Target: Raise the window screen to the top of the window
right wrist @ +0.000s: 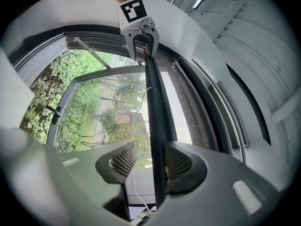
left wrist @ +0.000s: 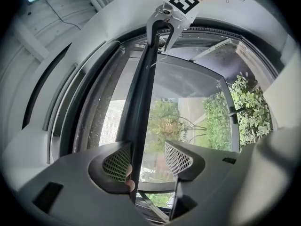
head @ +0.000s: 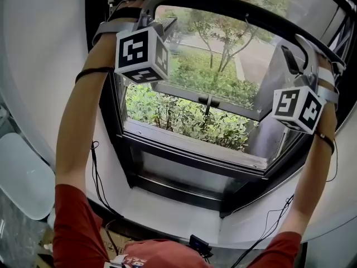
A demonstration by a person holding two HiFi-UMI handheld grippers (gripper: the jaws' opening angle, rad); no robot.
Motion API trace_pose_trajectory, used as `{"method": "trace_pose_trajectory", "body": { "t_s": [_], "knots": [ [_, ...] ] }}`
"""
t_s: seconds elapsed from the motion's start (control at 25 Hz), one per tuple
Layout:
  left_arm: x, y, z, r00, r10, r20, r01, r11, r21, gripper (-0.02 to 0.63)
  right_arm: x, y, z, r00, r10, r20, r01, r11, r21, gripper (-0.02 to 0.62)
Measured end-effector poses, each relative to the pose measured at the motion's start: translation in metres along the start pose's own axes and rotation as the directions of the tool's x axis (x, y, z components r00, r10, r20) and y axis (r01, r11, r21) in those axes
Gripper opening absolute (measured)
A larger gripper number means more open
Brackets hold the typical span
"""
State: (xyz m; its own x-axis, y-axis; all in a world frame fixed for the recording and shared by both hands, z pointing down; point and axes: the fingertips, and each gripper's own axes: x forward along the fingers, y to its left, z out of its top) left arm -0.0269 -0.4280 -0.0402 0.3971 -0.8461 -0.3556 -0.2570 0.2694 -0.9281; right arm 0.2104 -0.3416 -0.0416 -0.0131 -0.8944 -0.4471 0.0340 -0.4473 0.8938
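The window screen's dark bottom bar (head: 234, 9) sits high in the opening, close under the upper edge of the window frame (head: 184, 144), so the step in hand looks like the last stretch of the lift. The left gripper (head: 150, 7) and the right gripper (head: 304, 49) meet the bar near its two ends. In the left gripper view the bar (left wrist: 141, 102) runs between released fingers, against the left finger (left wrist: 117, 161) and clear of the other. In the right gripper view the bar (right wrist: 157, 107) lies against the right finger (right wrist: 178, 164), with a gap to the left one. Neither pair is clenched on it. Beyond, the glass pane (head: 273, 88) swings outward over green shrubs (head: 184, 116). The next move probably calls for an even upward push at both ends, keeping the bar level until it seats at the top.
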Motion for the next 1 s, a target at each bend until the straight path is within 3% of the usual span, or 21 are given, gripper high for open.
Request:
{"method": "trace_pose_trajectory", "body": {
  "t_s": [0.24,0.64,1.0],
  "knots": [
    [0.011,0.028,0.003,0.998,0.058,0.007,-0.058,0.998,0.008,0.227,0.013,-0.026,-0.001,0.999,-0.035,-0.001,0.035,0.999,-0.023,0.187],
    [0.031,0.074,0.006,0.996,0.086,0.002,-0.086,0.996,-0.008,0.227,0.039,-0.071,-0.004,0.996,-0.091,-0.013,0.090,0.995,-0.047,0.187],
    [0.049,0.121,0.013,0.993,0.114,0.010,-0.113,0.990,-0.084,0.224,0.062,-0.113,-0.009,0.992,-0.115,-0.049,0.110,0.989,-0.094,0.187]
  ]
}}
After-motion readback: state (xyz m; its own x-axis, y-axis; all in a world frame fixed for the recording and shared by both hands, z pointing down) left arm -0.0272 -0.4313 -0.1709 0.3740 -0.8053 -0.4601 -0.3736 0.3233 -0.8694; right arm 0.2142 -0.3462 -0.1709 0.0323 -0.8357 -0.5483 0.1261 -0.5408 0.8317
